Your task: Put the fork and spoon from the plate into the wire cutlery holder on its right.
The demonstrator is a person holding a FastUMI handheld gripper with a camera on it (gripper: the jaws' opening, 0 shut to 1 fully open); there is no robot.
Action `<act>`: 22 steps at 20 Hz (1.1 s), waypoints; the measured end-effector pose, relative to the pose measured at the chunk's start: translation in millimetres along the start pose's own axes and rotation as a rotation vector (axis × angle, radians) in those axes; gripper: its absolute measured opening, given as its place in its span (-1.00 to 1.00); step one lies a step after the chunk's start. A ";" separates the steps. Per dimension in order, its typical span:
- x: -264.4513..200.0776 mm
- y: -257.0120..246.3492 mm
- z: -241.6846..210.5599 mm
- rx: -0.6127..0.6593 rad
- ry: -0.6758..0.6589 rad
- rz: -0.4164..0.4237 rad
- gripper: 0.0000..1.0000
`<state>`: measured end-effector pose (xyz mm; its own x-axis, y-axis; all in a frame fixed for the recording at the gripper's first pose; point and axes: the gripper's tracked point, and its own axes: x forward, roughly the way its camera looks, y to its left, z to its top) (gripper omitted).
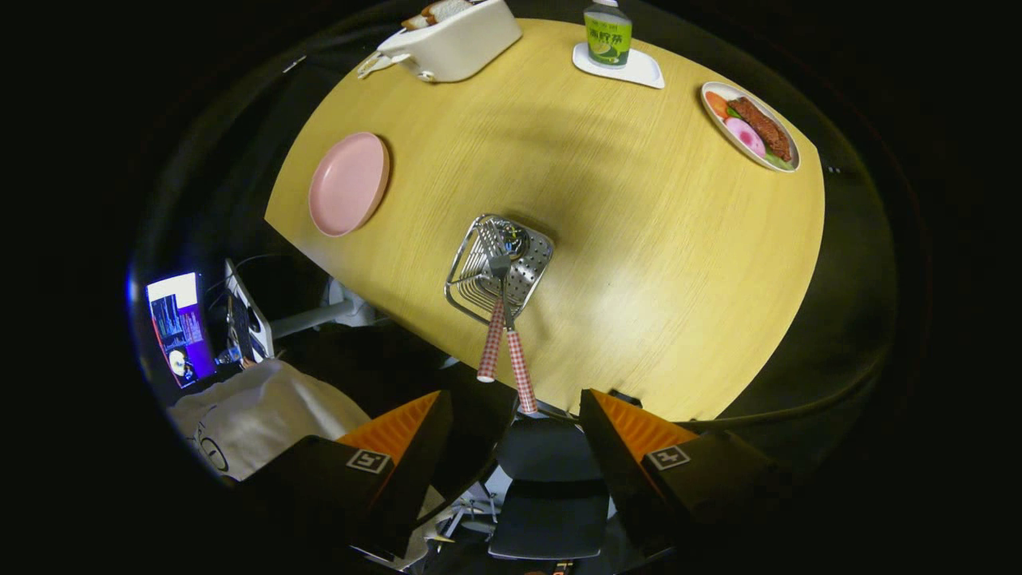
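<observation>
I look down on a wooden table [639,239] from above. The wire cutlery holder [500,266] stands near the table's front edge, just beyond my fingers. Two utensils with red-and-white checked handles, the fork [490,339] and the spoon [520,367], stand in it with their handles leaning toward me. The pink plate [349,184] lies left of the holder with nothing on it. My gripper [515,435] is open, well above the table, with nothing between its fingers.
A white toaster [453,40] with bread sits at the table's far left. A green bottle [608,33] stands on a white coaster. A plate of food [750,126] is at the far right. A chair [551,487] and a lit screen [180,323] are below.
</observation>
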<state>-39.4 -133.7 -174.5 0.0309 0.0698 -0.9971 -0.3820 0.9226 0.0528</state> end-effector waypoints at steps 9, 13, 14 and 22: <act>-83.8 39.1 27.3 0.158 -0.501 0.071 1.00; -129.8 42.3 57.3 0.282 -0.891 0.056 0.98; -141.5 40.8 59.8 0.311 -0.984 0.036 0.99; -224.5 36.5 39.6 0.356 -1.479 -0.322 0.98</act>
<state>-23.7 -100.7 53.4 0.9984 -0.0409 -0.0397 0.0439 0.9960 0.0783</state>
